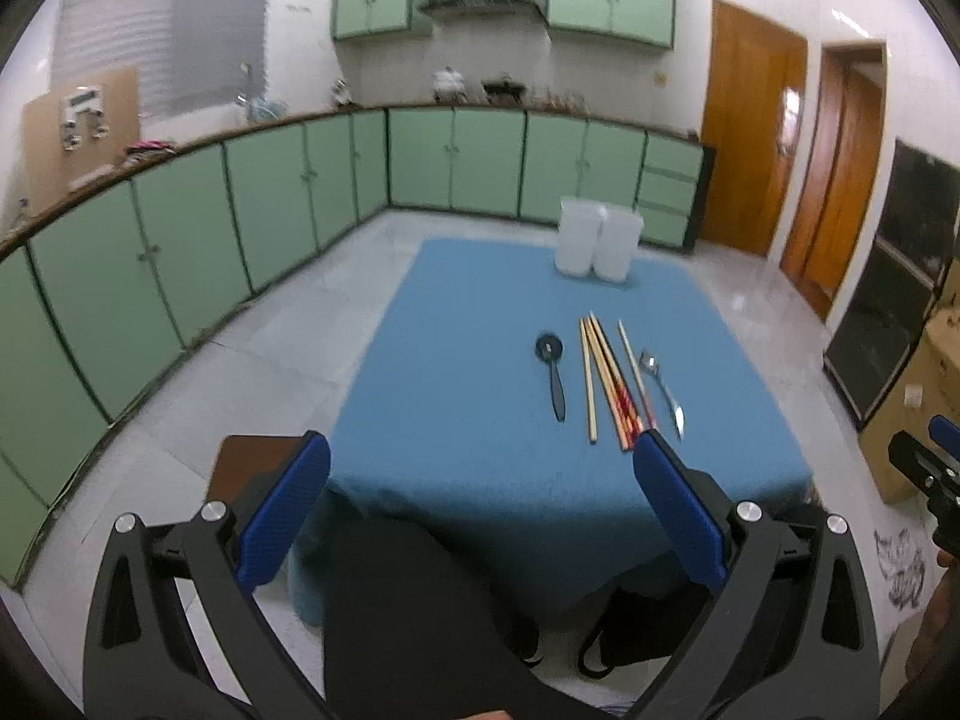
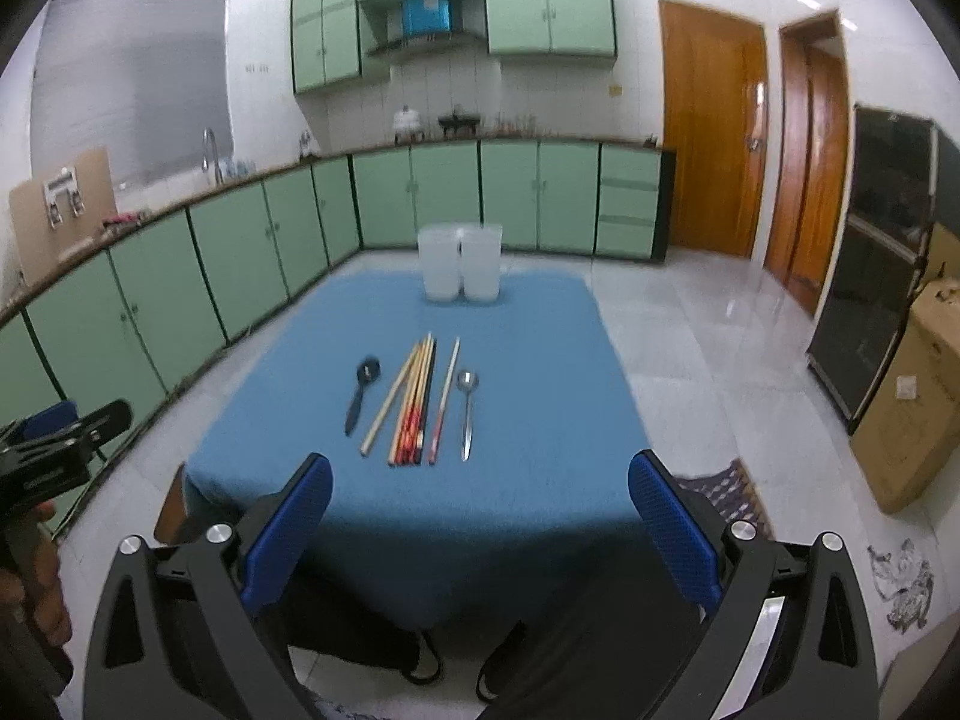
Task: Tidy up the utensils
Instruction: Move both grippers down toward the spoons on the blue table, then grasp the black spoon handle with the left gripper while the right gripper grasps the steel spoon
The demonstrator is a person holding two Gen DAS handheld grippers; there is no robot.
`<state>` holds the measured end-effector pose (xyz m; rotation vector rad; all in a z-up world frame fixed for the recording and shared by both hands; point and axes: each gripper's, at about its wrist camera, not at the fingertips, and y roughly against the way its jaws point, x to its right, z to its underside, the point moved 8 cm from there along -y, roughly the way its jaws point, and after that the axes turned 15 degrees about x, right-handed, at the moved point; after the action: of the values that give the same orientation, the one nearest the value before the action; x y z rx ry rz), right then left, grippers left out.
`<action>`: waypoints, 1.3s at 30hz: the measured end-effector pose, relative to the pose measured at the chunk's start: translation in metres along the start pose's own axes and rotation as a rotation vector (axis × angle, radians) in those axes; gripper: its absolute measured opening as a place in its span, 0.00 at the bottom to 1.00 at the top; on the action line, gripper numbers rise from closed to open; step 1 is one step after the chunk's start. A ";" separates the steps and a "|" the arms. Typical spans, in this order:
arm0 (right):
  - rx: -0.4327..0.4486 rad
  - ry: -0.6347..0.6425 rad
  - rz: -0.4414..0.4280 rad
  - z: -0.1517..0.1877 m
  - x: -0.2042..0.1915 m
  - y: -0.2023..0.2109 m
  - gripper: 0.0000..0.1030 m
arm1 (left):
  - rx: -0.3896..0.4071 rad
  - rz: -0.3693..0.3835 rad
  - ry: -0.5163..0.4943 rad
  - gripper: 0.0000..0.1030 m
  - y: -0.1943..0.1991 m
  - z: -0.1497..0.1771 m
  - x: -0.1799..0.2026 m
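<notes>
Nothing is sorted yet. The chopsticks (image 2: 414, 402), black spoon (image 2: 363, 387) and silver spoon (image 2: 467, 414) lie on the desk (image 2: 528, 480). Two cups (image 2: 461, 270) wait at the far side. Both fingers, left (image 1: 480, 510) and right (image 2: 480, 516), are wide open and hold nothing.

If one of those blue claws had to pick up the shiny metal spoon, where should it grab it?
Probably mid-handle. The metal spoon lies flat on the blue tablecloth, bowl pointing away toward the white containers, thin handle toward the person. Coming straight down with the fingers either side of the handle suits it. The right gripper, open, is nearer; a lone chopstick lies close on the spoon's left.
</notes>
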<state>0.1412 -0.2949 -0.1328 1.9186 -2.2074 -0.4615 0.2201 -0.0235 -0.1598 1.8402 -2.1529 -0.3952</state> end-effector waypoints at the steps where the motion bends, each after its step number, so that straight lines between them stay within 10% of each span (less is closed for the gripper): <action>1: -0.022 -0.001 -0.006 0.007 0.001 -0.010 0.94 | -0.031 0.018 -0.009 0.95 -0.016 0.007 0.002; 21: -0.282 0.023 -0.095 0.102 0.005 -0.208 0.56 | -0.326 0.132 -0.022 0.95 -0.229 0.096 0.036; 32: -0.266 0.060 -0.122 0.106 0.007 -0.242 0.52 | -0.257 0.065 -0.144 0.93 -0.258 0.093 0.058; 39: -0.237 0.049 -0.120 0.102 0.016 -0.247 0.43 | -0.197 0.113 -0.111 0.29 -0.246 0.088 0.071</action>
<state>0.3343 -0.3282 -0.3154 1.9186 -1.9175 -0.6554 0.3998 -0.1289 -0.3326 1.6173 -2.1888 -0.6715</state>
